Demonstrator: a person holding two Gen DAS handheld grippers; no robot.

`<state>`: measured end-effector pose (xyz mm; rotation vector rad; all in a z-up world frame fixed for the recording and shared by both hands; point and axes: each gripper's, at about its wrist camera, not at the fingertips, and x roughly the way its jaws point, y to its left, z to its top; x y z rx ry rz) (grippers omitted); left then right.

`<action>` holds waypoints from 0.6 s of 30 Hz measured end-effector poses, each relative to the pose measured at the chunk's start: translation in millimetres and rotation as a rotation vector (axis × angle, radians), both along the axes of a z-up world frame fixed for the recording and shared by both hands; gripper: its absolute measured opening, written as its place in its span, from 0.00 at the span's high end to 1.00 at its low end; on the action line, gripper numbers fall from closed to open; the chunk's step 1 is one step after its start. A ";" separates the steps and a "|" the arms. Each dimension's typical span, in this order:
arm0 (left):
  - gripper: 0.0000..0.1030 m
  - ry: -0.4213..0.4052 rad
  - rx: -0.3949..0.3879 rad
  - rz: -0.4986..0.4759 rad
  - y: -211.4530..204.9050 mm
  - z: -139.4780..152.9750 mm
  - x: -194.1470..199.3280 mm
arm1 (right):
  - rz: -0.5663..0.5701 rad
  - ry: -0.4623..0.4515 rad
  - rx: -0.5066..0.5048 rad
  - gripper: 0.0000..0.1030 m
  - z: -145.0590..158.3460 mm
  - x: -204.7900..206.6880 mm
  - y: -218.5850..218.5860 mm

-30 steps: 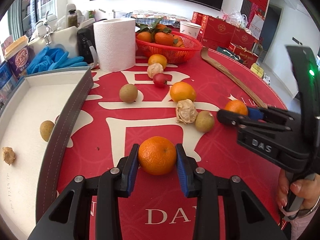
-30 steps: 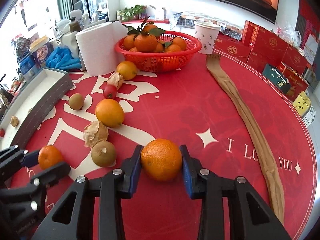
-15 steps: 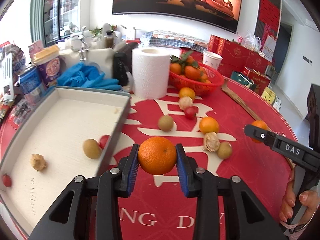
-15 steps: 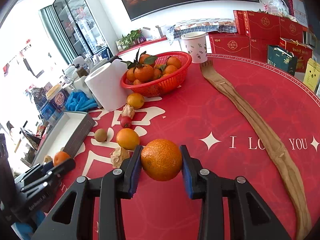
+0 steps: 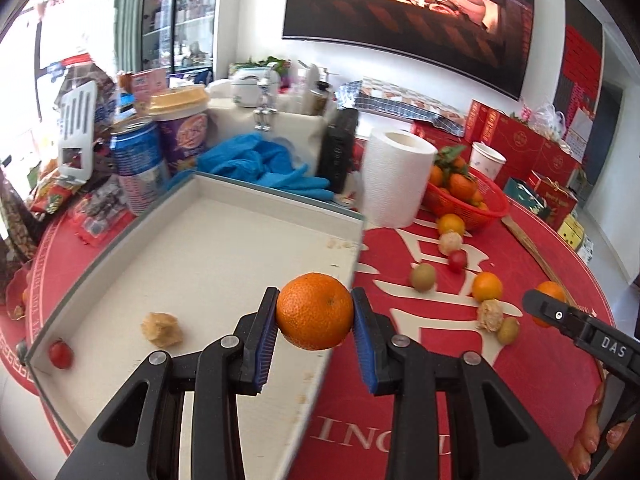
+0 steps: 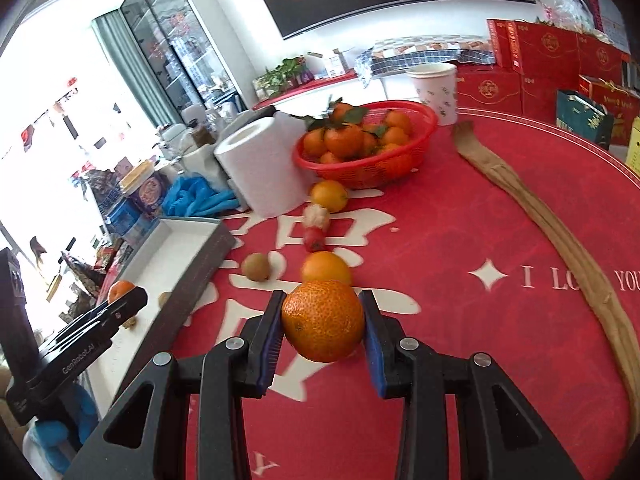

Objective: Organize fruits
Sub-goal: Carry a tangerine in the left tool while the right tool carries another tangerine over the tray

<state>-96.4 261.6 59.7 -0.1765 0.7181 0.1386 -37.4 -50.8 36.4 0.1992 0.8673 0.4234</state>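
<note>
The left gripper (image 5: 315,318) held an orange (image 5: 315,311) clamped between its jaws above the tray (image 5: 224,248) edge; the right gripper (image 6: 323,322) clamped another orange (image 6: 322,320) above the red bench (image 6: 460,240).

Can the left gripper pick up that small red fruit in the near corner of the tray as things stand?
Probably not yet. The left gripper is shut on an orange, so its jaws are full. The path to the red fruit in the tray looks open; only the brown lump lies nearby.
</note>
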 end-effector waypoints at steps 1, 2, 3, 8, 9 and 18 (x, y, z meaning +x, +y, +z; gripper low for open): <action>0.63 0.000 -0.002 0.013 5.1 0.2 -1.6 | 0.019 0.002 0.002 0.63 1.9 0.4 8.8; 0.63 0.000 -0.009 0.034 14.5 -0.1 -4.0 | 0.040 0.004 0.002 0.63 3.4 0.8 19.2; 0.63 0.002 -0.016 0.052 22.0 -1.2 -5.8 | 0.062 0.005 -0.002 0.63 4.3 1.1 30.3; 0.63 0.033 -0.061 0.142 57.5 -10.0 -14.1 | 0.160 0.015 -0.027 0.63 2.8 -0.6 85.7; 0.63 0.039 -0.063 0.156 61.1 -11.7 -16.3 | 0.183 0.017 -0.030 0.63 2.3 -1.3 97.5; 0.63 0.109 -0.180 0.254 104.9 -33.5 -30.3 | 0.325 0.025 -0.070 0.63 -3.4 -6.1 179.8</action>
